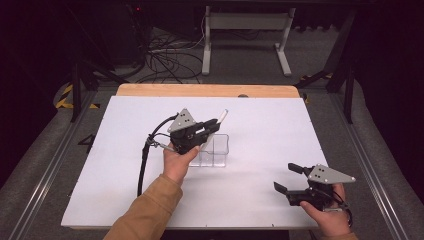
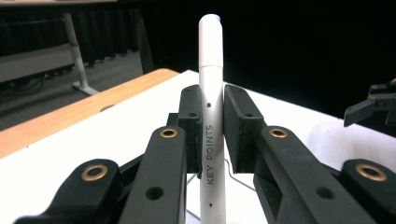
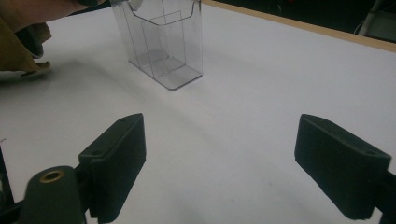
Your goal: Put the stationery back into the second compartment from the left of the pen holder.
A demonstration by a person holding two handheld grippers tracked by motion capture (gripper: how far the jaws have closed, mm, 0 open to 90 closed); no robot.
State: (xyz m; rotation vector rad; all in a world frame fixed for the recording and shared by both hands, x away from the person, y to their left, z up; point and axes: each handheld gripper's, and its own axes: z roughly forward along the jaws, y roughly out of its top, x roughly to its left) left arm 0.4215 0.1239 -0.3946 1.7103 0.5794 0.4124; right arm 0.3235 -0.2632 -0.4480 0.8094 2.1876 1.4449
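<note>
High view. Counter (image 1: 260, 195): white surface with a wooden strip along its far edge. Left gripper (image 1: 214, 127): held above the middle of the counter, clenched on a white pen (image 1: 222, 116) whose capped end juts past the jaws, up and to the right. Clear plastic holder (image 1: 215, 150): divided into compartments, standing on the counter directly under and just beside the left gripper. Right gripper (image 1: 287, 177): near the front right edge, well apart from the holder, jaws spread wide, nothing between them.

Left gripper view. White pen (image 2: 210, 116): upright between the two jaws, both pads pressed on its barrel; lettering "KEY POINTS" runs along the barrel; cap end uppermost.

Right gripper view. Right gripper (image 3: 219, 161): released, jaws far apart over bare counter (image 3: 261, 93). Clear plastic holder (image 3: 163, 42): upright farther off, compartments empty where visible.
</note>
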